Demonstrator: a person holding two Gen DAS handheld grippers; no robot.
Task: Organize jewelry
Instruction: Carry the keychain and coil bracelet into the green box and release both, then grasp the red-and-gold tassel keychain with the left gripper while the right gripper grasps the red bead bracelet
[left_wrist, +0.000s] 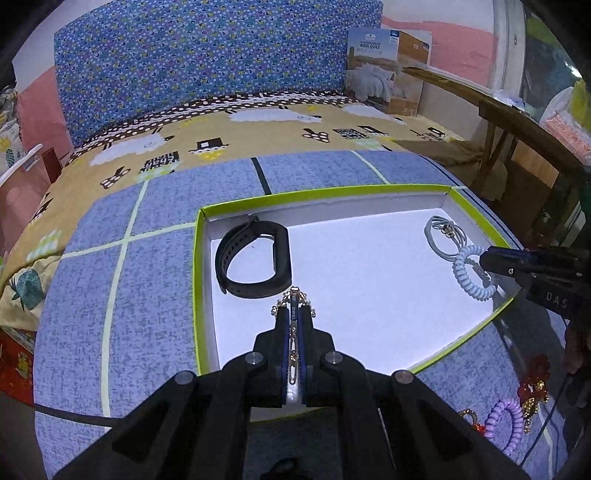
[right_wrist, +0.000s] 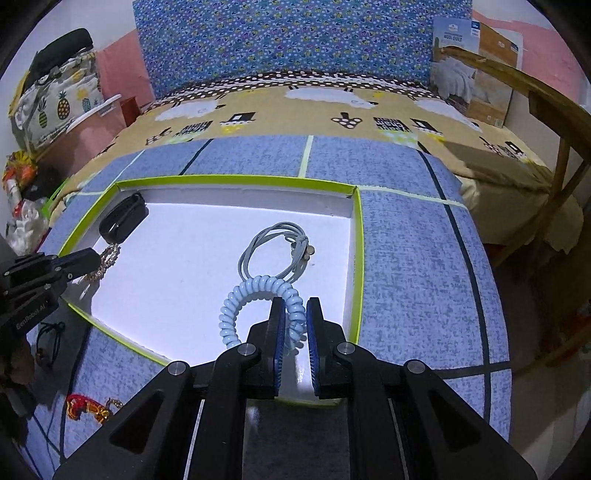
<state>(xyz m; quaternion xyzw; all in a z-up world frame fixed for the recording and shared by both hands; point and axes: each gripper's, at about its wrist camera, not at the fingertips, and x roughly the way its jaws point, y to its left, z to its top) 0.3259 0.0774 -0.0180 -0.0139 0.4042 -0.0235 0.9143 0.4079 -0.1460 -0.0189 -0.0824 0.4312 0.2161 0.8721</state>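
A shallow white box with a green rim (left_wrist: 201, 258) (right_wrist: 356, 258) lies on the blue mat. In it are a black wristband (left_wrist: 255, 258) (right_wrist: 122, 221), a grey cord loop (left_wrist: 441, 236) (right_wrist: 273, 247) and a light blue spiral hair tie (left_wrist: 472, 273) (right_wrist: 258, 299). My left gripper (left_wrist: 294, 310) (right_wrist: 94, 260) is shut on a gold chain bracelet (left_wrist: 293, 301) (right_wrist: 107, 260), held over the box beside the wristband. My right gripper (right_wrist: 295, 306) (left_wrist: 484, 260) is open, its fingers either side of the spiral hair tie's near side.
Outside the box on the mat lie a purple spiral hair tie (left_wrist: 506, 424), a red and gold ornament (left_wrist: 533, 384) (right_wrist: 88, 406) and a black cord piece (right_wrist: 48, 343). A wooden chair (right_wrist: 554, 129) stands to the right. A patterned cushion (left_wrist: 207, 62) is at the back.
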